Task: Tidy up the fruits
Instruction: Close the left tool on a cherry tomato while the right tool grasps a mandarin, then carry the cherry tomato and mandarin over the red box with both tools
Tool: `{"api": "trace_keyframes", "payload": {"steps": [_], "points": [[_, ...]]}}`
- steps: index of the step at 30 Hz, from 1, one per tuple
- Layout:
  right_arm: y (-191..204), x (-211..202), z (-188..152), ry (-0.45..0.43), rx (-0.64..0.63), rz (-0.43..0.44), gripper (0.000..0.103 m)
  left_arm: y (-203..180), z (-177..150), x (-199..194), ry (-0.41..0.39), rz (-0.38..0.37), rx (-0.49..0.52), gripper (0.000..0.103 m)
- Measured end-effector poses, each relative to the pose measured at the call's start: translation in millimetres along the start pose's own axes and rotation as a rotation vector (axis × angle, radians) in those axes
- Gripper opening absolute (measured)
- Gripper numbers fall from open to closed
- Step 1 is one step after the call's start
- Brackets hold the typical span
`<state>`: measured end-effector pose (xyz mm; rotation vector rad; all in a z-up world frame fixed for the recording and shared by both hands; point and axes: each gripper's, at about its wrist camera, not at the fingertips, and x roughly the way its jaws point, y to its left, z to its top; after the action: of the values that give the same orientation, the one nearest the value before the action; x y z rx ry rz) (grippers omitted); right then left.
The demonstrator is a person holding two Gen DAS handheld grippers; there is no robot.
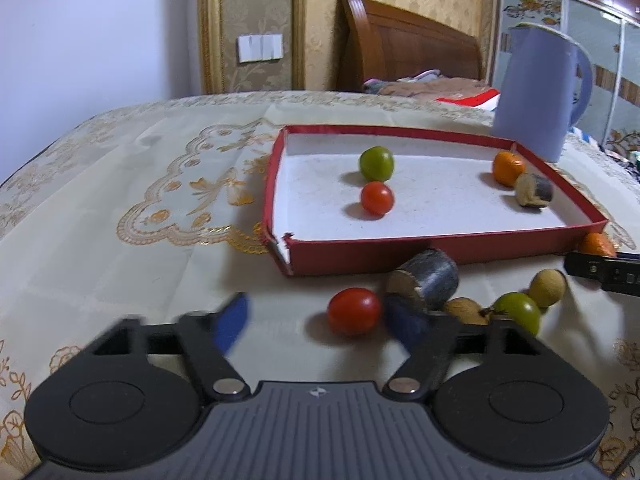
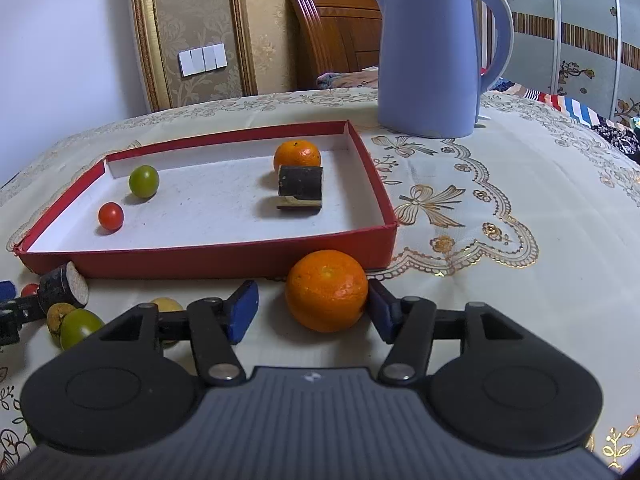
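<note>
A red tray with a white floor holds a green fruit, a red tomato, an orange and a dark sugarcane piece. In front of it on the cloth lie a red tomato, a sugarcane piece, a green fruit and tan longans. My left gripper is open, with the tomato between its fingers, nearer the right one. My right gripper is open around an orange, its right pad touching it.
A blue kettle stands behind the tray's right side. The table has a cream embroidered cloth. A wooden headboard and a wall stand beyond the table.
</note>
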<state>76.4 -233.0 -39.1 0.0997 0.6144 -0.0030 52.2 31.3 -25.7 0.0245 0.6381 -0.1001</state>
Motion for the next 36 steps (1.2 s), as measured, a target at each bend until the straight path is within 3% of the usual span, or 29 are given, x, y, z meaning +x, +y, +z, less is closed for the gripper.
{"api": "trace_keyframes", "payload": {"steps": [7, 11, 16, 21, 29, 36], "points": [[0.5, 0.3, 0.0, 0.001, -0.003, -0.002, 0.057, -2.5, 0.4, 0.0, 0.002, 0.006, 0.015, 0.062], [0.6, 0.4, -0.2, 0.001, -0.004, -0.003, 0.057, -3.7, -0.2, -1.0, -0.001, 0.007, 0.028, 0.053], [1.4, 0.5, -0.3, 0.002, -0.008, -0.002, 0.058, -5.1, -0.3, -1.6, -0.002, 0.006, 0.033, 0.05], [2.4, 0.7, -0.4, 0.003, -0.014, -0.008, 0.058, -8.8, -1.0, -3.0, -0.007, -0.002, 0.049, 0.036], [-1.4, -0.4, -0.3, -0.004, 0.008, -0.004, 0.053, -6.4, -1.4, -5.3, -0.008, -0.014, 0.034, 0.026], [-4.2, -1.6, -0.4, -0.008, 0.013, -0.01, 0.049, -6.5, -1.7, -5.2, -0.009, -0.02, 0.024, 0.026]]}}
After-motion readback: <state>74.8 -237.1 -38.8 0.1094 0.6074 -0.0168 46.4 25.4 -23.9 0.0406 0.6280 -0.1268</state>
